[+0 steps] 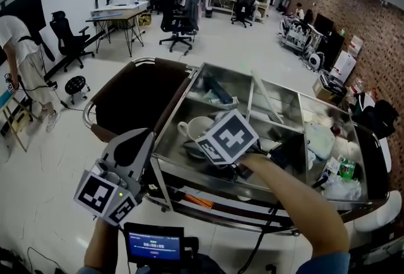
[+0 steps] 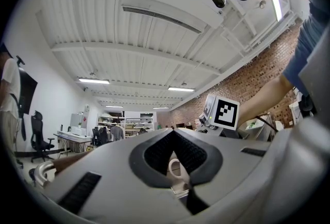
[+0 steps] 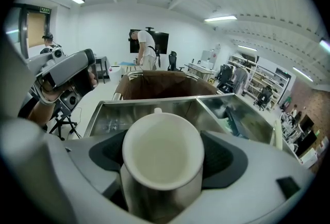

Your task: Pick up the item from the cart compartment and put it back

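A white mug (image 1: 194, 127) sits low in the left compartment of the steel cart (image 1: 169, 116). My right gripper (image 1: 197, 142) reaches into that compartment. In the right gripper view its jaws stand wide on either side of the mug (image 3: 162, 153), pads against the mug's sides, the mouth of the mug facing the camera. My left gripper (image 1: 142, 139) hangs outside the cart's near left corner, shut and holding nothing. In the left gripper view its tips (image 2: 174, 133) meet, and the mug (image 2: 175, 167) shows through the gap behind them.
A brown bag (image 1: 136, 95) hangs at the cart's left end. The far compartment holds a blue item (image 1: 218, 93); the right one holds white bags and a green bottle (image 1: 344, 168). A person (image 1: 22, 64) stands at the far left. Office chairs and desks stand beyond.
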Tool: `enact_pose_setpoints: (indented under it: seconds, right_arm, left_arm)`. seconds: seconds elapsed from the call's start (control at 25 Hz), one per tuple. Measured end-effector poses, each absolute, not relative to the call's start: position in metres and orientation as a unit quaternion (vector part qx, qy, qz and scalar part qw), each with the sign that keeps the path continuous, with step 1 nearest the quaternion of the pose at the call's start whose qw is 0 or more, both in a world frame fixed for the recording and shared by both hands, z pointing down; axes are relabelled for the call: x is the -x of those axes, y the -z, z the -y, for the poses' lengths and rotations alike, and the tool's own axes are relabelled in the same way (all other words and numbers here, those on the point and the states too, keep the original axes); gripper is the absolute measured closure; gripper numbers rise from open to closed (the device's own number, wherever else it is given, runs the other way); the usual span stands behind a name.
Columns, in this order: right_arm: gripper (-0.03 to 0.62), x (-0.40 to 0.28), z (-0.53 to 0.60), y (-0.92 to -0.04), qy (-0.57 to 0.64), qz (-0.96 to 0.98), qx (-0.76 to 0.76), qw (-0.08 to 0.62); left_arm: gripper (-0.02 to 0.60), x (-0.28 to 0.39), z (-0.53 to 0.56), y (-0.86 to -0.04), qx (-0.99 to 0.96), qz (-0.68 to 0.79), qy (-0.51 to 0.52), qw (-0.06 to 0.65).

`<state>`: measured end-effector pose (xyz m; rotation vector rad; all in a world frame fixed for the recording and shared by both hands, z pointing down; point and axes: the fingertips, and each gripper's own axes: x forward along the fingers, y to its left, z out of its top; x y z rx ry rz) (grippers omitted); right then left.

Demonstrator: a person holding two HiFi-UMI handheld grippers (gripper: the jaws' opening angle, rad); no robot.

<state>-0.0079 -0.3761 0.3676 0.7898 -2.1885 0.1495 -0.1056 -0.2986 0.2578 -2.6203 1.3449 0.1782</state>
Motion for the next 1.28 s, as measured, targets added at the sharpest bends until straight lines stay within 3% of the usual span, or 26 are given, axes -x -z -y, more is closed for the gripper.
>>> enact_pose_setpoints:
  seconds: [1.28]
  right_arm:
    - [0.183, -0.017, 0.284, -0.237, 0.027, 0.859, -0.422, 0.29]
  left_arm:
    - [0.568, 0.081, 0.221, -0.24, 0.914, -0.381, -0.08, 0.114]
